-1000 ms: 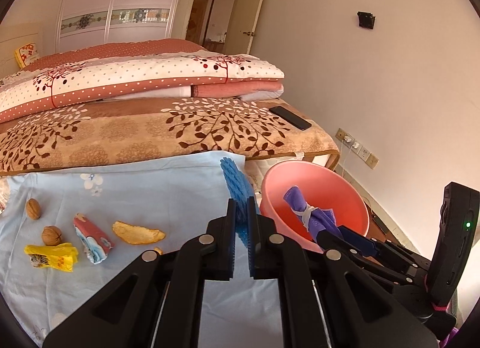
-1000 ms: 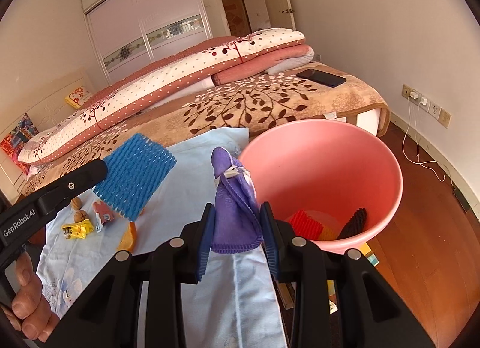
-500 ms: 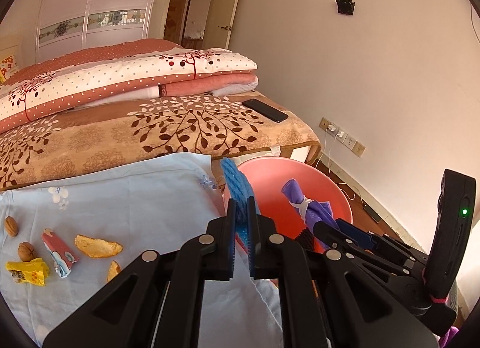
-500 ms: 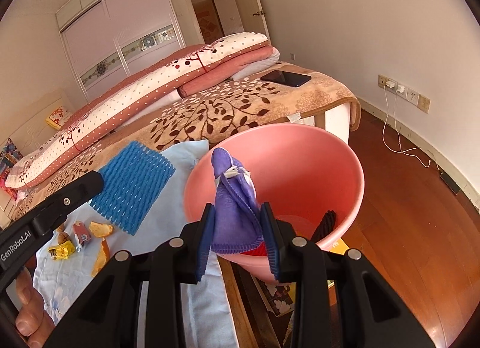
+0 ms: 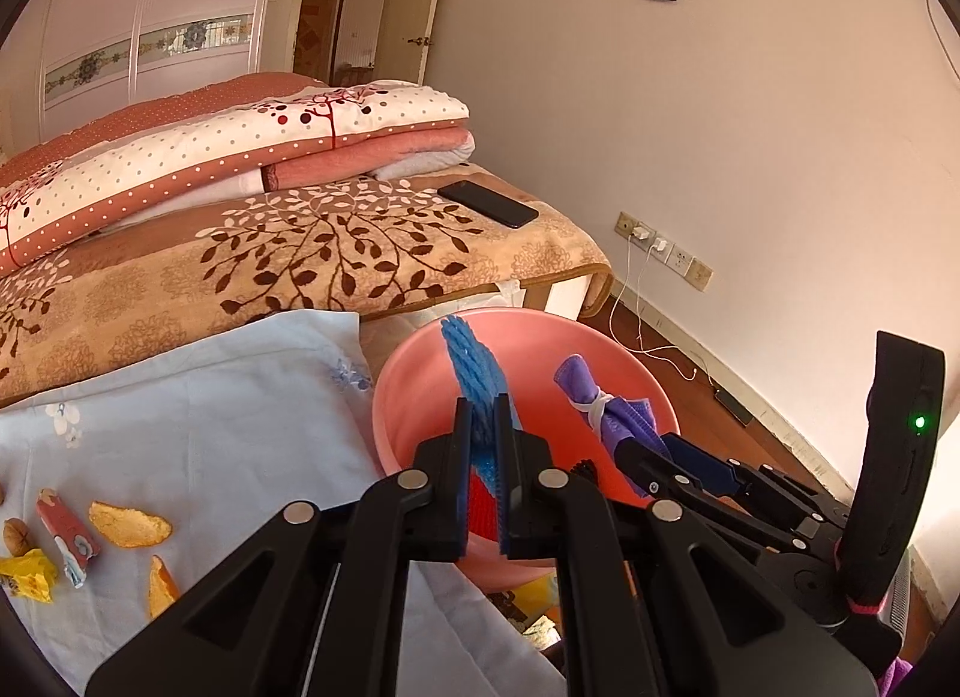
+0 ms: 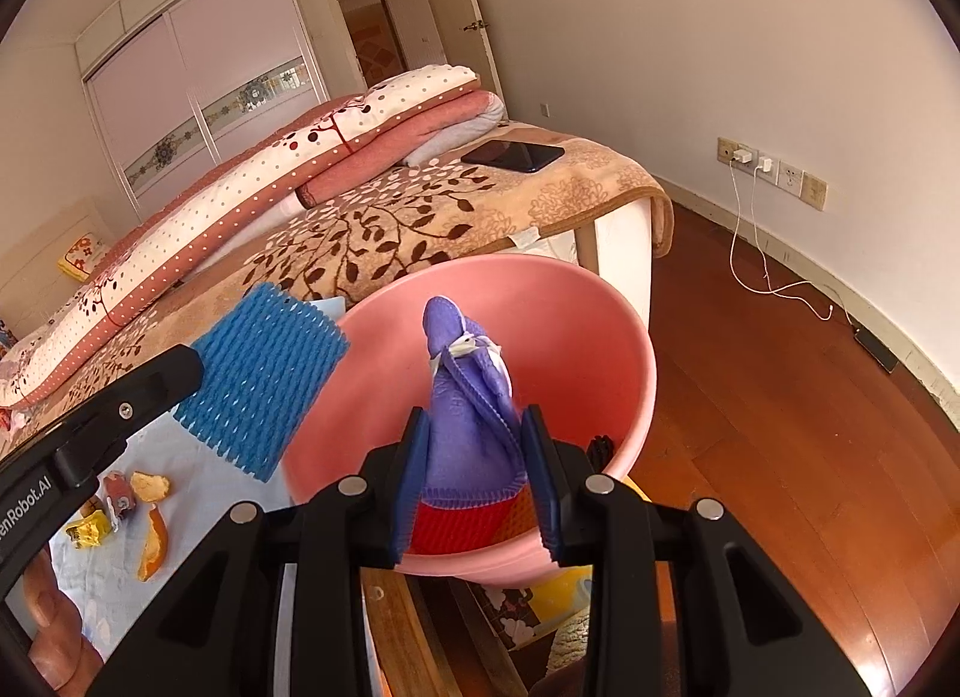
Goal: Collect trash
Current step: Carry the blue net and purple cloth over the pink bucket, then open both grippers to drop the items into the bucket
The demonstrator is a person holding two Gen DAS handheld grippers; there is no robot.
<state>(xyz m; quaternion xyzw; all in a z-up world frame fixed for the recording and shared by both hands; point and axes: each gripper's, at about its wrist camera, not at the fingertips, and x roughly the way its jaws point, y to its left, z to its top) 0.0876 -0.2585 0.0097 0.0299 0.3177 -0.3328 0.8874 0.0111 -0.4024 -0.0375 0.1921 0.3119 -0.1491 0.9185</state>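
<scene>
Left tongs (image 5: 485,427) clamp blue foam netting (image 5: 471,367) over the round pink plastic basin (image 6: 600,337). Right tongs (image 6: 474,445) grip a tied purple cloth bundle (image 6: 471,391) above the same basin.

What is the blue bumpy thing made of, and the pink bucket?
The blue net sleeve looks like soft foam mesh: its ribbed, open weave and frilly cut edge suggest this. The pink bucket is probably plastic: smooth, evenly coloured, with a faint sheen.

Bright warm daylight, sharp focus, fisheye-warped edges
</scene>
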